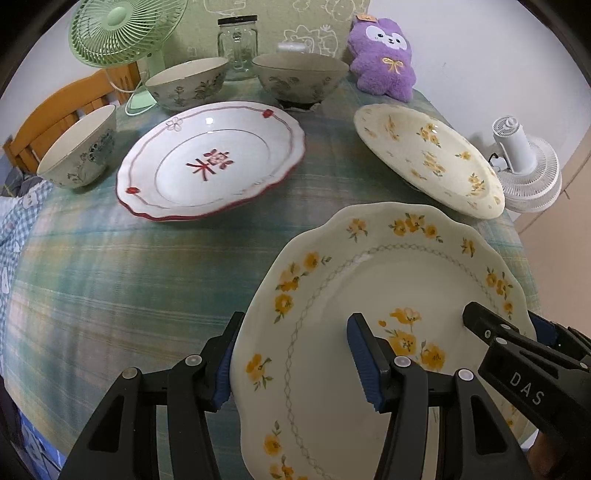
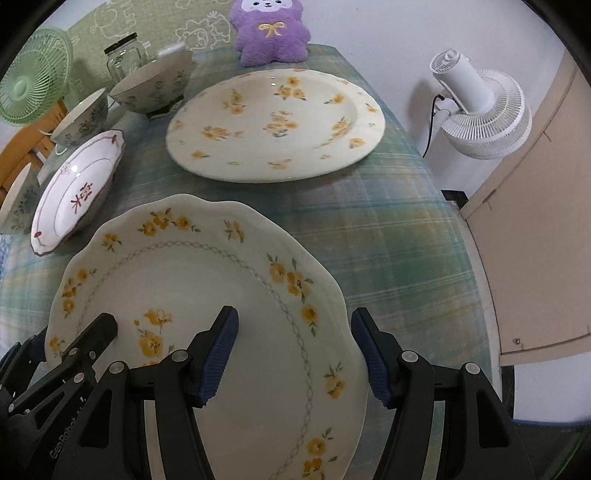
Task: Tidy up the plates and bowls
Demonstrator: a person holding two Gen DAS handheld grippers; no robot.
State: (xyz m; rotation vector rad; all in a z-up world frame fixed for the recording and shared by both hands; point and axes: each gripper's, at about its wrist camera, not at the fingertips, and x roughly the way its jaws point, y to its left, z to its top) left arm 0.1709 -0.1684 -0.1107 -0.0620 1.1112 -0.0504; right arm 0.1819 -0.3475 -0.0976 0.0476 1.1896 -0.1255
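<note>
Between my two grippers is a scalloped cream plate with yellow flowers, held just above the plaid tablecloth. My left gripper is shut on its left rim, one finger outside the edge and one over the plate. On the right rim my right gripper is shut in the same way. Further back lie a red-trimmed white plate and a round yellow-flowered plate. Three floral bowls stand at the left and back.
At the back of the table are a green fan, a glass jar and a purple plush toy. A white fan stands beyond the right table edge. A wooden chair is at the left, a beige panel at the right.
</note>
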